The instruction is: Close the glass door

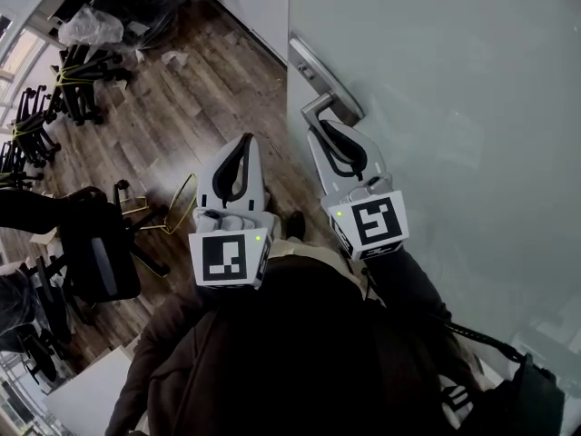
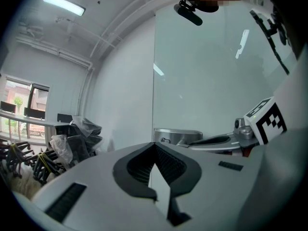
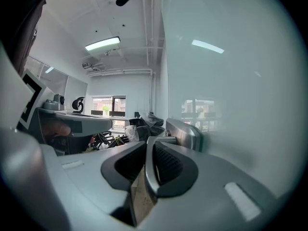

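Note:
A frosted glass door (image 1: 454, 107) fills the right side of the head view. Its metal lever handle (image 1: 320, 107) sticks out from a long plate (image 1: 313, 62) near the door's edge. My right gripper (image 1: 324, 127) is shut on the handle; in the right gripper view the silver lever (image 3: 150, 160) runs between the black pads. My left gripper (image 1: 246, 141) hangs to the left of the door edge, shut on nothing, its tips touching (image 2: 154, 144). From the left gripper view the handle plate (image 2: 175, 134) and the right gripper (image 2: 211, 140) show just beyond.
A wooden floor (image 1: 182, 107) lies below. A black office chair (image 1: 95, 252) stands at the left, with more chairs (image 1: 73, 89) stacked farther back. There is a yellow cable (image 1: 177, 207) on the floor and a plastic-wrapped pile (image 1: 86, 27) by the white wall (image 1: 263, 7).

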